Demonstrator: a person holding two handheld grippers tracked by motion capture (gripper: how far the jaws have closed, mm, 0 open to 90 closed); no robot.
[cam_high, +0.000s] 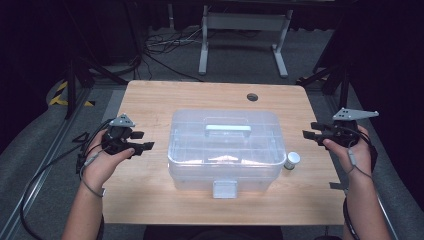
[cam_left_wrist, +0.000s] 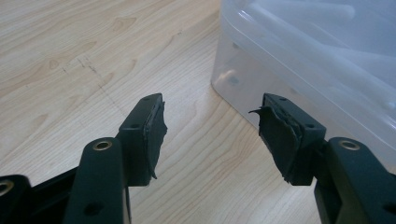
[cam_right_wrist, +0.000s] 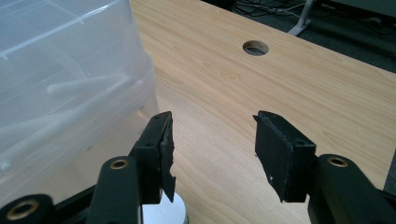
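The left gripper (cam_high: 142, 140) is held with its jaws apart and nothing between them, just off the left wall of the clear plastic box (cam_high: 225, 150); the right gripper (cam_high: 309, 134) is likewise spread and empty, off the box's right side. In the left gripper view, bare wood is seen between the worn pads (cam_left_wrist: 152, 135), with the box's lower corner close ahead. The box is set in the middle of the table (cam_high: 150, 100), lid on, a pale handle (cam_high: 228, 129) lying flat on top and a latch (cam_high: 224, 189) at the near wall. A small white-capped jar (cam_high: 292, 160) stands just beside its right corner.

The box is judged light and apparently empty, its thin walls stiff enough but smooth and likely slippery under the pads. A squeeze on the flat sides is expected to flex them and slide. A firmer hold would be offered by the lid's handle, or the rim where lid and body meet; the latch would be taken by its lower edge.
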